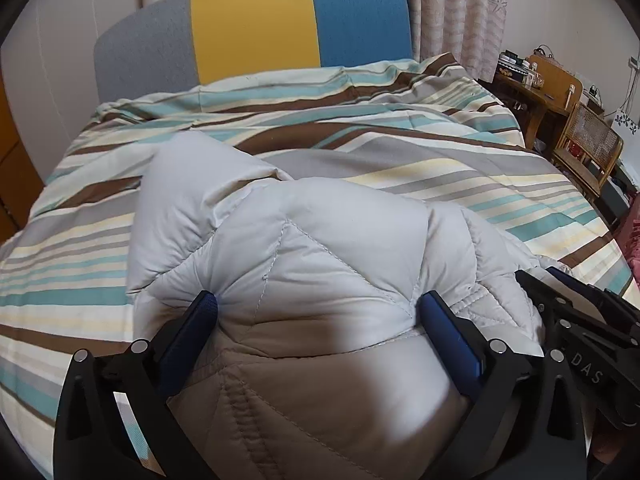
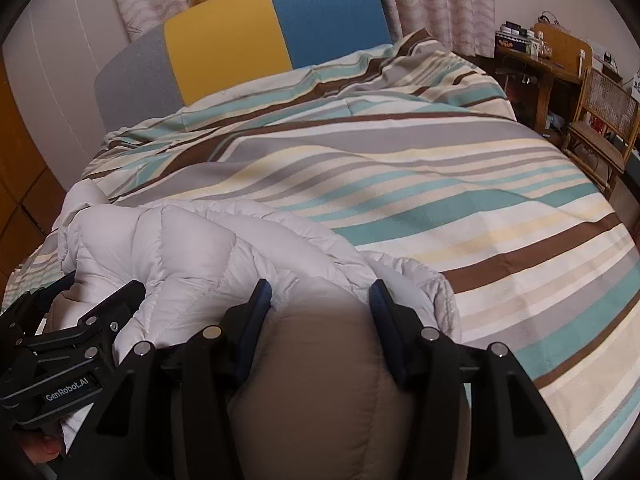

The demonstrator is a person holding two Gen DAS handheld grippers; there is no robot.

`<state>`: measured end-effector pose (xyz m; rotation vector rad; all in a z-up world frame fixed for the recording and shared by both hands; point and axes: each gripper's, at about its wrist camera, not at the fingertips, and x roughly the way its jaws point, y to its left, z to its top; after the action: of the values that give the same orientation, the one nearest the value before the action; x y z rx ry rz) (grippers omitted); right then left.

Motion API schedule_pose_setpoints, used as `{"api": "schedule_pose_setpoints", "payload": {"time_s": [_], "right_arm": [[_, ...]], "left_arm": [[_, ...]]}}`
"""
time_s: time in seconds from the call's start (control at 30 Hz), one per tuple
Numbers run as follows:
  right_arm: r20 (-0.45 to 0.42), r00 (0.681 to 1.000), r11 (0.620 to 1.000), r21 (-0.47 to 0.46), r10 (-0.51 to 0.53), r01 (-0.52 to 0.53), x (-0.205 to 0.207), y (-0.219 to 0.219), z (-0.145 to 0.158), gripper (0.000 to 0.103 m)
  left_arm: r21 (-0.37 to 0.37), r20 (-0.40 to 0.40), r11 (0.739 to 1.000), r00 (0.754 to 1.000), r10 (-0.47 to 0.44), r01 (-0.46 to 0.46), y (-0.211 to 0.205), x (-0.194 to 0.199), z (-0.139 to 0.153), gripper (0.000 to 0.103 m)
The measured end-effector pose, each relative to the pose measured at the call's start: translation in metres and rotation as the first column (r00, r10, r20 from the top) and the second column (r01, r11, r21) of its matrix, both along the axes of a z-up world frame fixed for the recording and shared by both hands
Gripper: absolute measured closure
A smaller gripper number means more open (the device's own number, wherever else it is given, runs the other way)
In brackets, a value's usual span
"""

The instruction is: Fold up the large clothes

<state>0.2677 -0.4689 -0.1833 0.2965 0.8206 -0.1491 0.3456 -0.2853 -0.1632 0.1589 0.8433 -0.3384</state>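
Observation:
A puffy quilted jacket [image 1: 312, 256], white outside with a tan lining, lies bunched on the striped bed; it also shows in the right wrist view [image 2: 208, 248]. My left gripper [image 1: 320, 308] has its blue-padded fingers [image 1: 200, 320] spread wide with a thick fold of jacket bulging between them. My right gripper [image 2: 320, 296] likewise straddles a tan bulge of the jacket [image 2: 320, 360], fingers [image 2: 256, 308] apart. The two grippers sit side by side; each shows at the edge of the other's view, the right one [image 1: 580, 320] and the left one [image 2: 80, 332].
The striped duvet [image 2: 440, 184] covers the bed. A grey, yellow and blue headboard [image 1: 256, 28] stands at the far end, curtains behind it. A wooden desk [image 1: 532, 96] and a rattan chair [image 1: 588, 148] stand at the right of the bed.

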Motion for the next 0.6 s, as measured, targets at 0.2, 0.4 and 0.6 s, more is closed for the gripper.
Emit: {"api": "schedule_pose_setpoints", "payload": {"time_s": [0.2,0.4,0.6], "right_arm": [[0.005,1.000,0.999,-0.031,-0.010,0.010,0.002,0.003,-0.004,0.052],[0.017,1.000,0.999,-0.048,-0.006,0.007,0.000,0.005,-0.003,0.051],[0.072,0.997,0.995,-0.093,-0.035,0.042,-0.013,0.009,0.009,0.045]], "left_arm": [[0.005,0.021,1.000,1.000,0.005,-0.005,0.001,-0.006,0.002,0.003],[0.043,0.068,0.999,0.998,0.004,-0.007,0.003,-0.033,0.014,0.003],[-0.005,0.063,1.000,0.998,-0.001,0.001,0.011,-0.061,0.031,0.003]]}}
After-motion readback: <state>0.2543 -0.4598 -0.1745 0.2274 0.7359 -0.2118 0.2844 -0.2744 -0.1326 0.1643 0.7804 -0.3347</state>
